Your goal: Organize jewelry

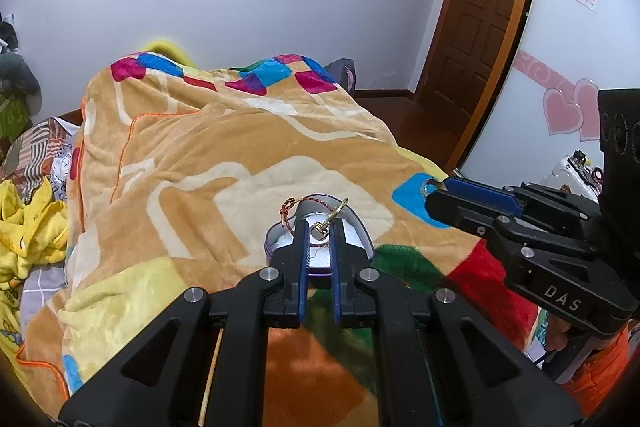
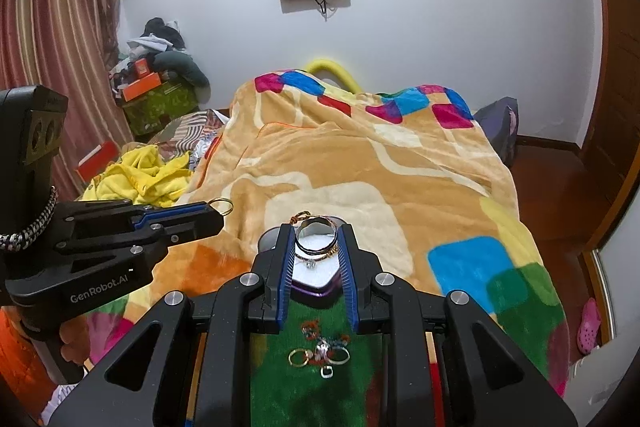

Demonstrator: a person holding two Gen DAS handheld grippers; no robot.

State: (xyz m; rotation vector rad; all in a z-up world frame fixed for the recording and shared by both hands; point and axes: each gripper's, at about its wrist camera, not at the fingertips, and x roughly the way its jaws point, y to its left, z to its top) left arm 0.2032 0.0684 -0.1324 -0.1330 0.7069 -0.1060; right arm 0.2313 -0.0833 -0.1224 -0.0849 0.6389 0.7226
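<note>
Fingers of my left gripper [image 1: 319,233] pinch a small gold ring with a silver charm [image 1: 328,223], holding it over the heart-shaped purple tin with white padding [image 1: 362,239] that sits on the patterned orange fleece blanket [image 1: 200,155] on the bed. My right gripper [image 2: 317,247] clamps a wide silver bangle [image 2: 316,235] above the same tin. More loose rings and beads [image 2: 320,351] lie on the green patch nearer me. If I loosen either grip off-centre, I reckon the piece could drop into the plush pile and vanish, or tip the tin on the soft bed. The gold ring slants up to the right; the bangle stands on edge, its opening facing me.
</note>
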